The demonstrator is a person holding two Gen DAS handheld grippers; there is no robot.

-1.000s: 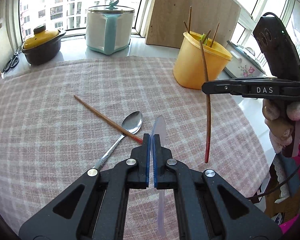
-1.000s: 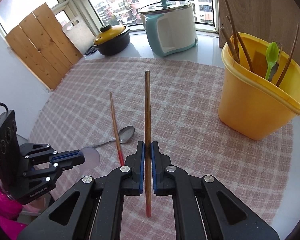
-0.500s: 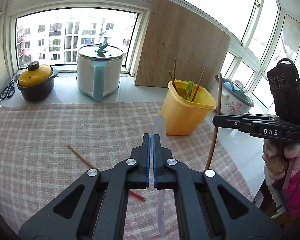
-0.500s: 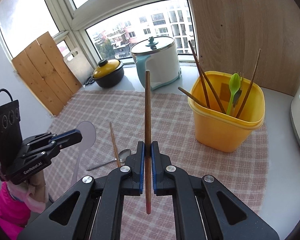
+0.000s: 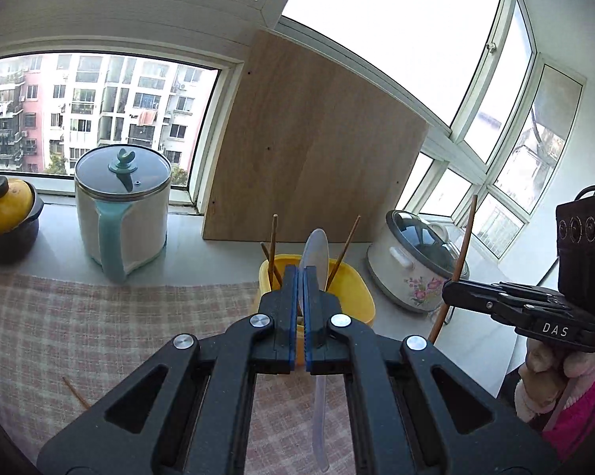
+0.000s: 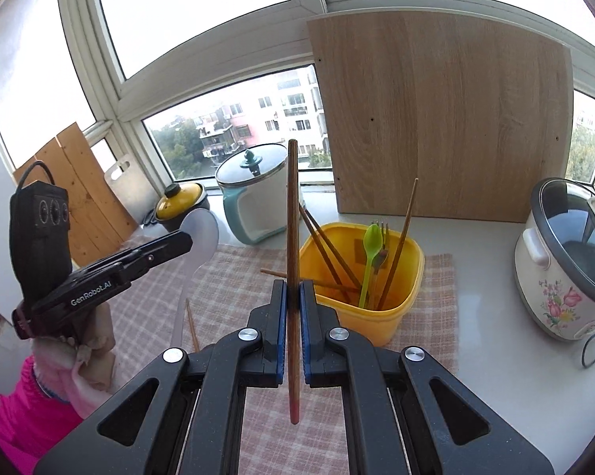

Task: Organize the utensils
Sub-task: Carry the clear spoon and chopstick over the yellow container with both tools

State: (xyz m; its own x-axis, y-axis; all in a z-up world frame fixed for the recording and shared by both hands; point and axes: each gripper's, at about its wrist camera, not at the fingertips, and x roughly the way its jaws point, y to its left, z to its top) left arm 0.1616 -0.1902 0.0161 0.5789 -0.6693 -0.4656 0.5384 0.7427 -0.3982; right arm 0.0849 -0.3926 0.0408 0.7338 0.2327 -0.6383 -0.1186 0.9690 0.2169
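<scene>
My left gripper (image 5: 300,277) is shut on a translucent white plastic spoon (image 5: 314,253), held upright in the air in front of the yellow utensil tub (image 5: 357,297). My right gripper (image 6: 292,289) is shut on a brown chopstick (image 6: 292,213) with a red tip, held upright near the tub (image 6: 396,316). The tub holds several chopsticks, a green spoon (image 6: 370,243) and a fork. The right gripper (image 5: 452,289) with its chopstick shows at the right of the left wrist view. The left gripper (image 6: 182,239) with the spoon shows at the left of the right wrist view.
A loose chopstick (image 6: 192,324) lies on the checked tablecloth (image 5: 99,316). A white-and-teal pot (image 5: 121,213), a yellow-lidded pot (image 5: 6,213), a flowered rice cooker (image 6: 567,273) and a leaning wooden board (image 6: 436,118) stand along the window sill.
Both grippers have risen from the table and tilted up, carrying the spoon and the chopstick closer to the yellow tub. The metal spoon on the cloth has dropped out of view.
</scene>
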